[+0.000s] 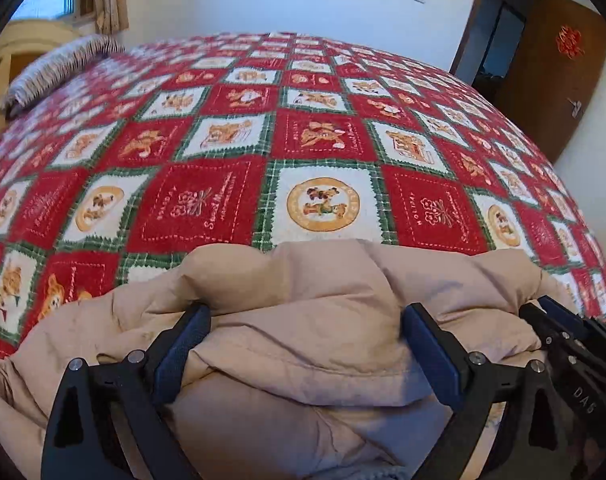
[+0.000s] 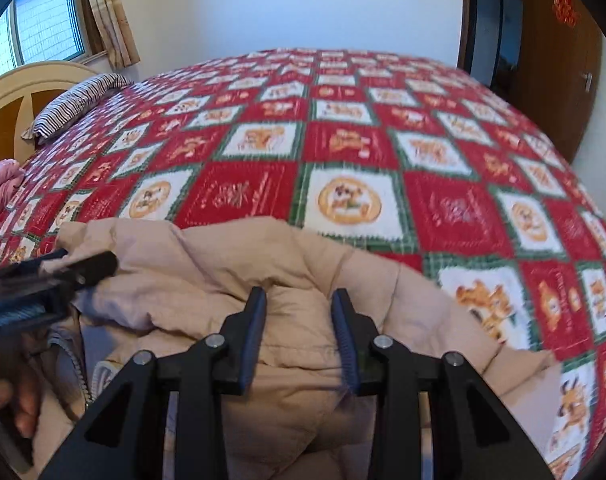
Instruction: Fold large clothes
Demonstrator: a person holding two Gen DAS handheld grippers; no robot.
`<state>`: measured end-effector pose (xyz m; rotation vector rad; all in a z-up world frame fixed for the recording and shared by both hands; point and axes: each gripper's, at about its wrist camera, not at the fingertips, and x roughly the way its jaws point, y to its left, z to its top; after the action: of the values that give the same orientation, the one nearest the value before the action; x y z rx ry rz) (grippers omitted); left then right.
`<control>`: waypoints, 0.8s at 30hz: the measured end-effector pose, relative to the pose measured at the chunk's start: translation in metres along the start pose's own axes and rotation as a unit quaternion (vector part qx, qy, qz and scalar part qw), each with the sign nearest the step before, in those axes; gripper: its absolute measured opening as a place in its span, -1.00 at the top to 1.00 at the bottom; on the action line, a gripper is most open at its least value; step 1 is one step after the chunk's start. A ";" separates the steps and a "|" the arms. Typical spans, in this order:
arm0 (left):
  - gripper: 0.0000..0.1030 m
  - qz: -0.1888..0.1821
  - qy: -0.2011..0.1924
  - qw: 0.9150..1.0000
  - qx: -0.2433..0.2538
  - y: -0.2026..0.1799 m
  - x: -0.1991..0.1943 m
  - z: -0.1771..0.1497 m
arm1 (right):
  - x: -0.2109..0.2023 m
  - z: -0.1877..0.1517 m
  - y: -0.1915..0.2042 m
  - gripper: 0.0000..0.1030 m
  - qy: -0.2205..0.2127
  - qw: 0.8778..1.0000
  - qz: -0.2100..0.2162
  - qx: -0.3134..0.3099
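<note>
Left gripper (image 1: 305, 316) jaws wide, straddling a thick fold of the beige puffer jacket (image 1: 303, 292), pads against fabric but no real pinch as far as I can tell. Right gripper (image 2: 299, 300) narrower, clamping a puffy ridge between its fingers, just to my right of the left one. Jacket sits bunched at the near edge of the bed quilt (image 1: 207, 204), directly under and ahead of both grippers; zipper (image 2: 77, 364) visible low left of the right gripper. Looks like mid-fold, carrying the edge forward. Next: close the left firmly, move both in sync, lay flat on the open quilt ahead.
</note>
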<state>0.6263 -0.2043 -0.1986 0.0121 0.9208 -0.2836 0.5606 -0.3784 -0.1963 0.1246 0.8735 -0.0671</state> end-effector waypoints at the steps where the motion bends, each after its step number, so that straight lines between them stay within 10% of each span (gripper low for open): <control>1: -0.90 0.009 -0.003 1.000 0.009 -0.004 0.001 -0.002 | 0.002 -0.002 0.000 0.27 0.003 1.000 0.002 0.000; 24: -0.98 0.057 -0.006 0.998 0.039 -0.013 0.013 -0.009 | 0.014 -0.007 0.014 0.27 0.012 0.998 -0.045 -0.036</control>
<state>0.6229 -0.2189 -0.2128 0.1335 0.8928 -0.2139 0.5660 -0.3633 -0.2098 0.0198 0.9041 -0.1180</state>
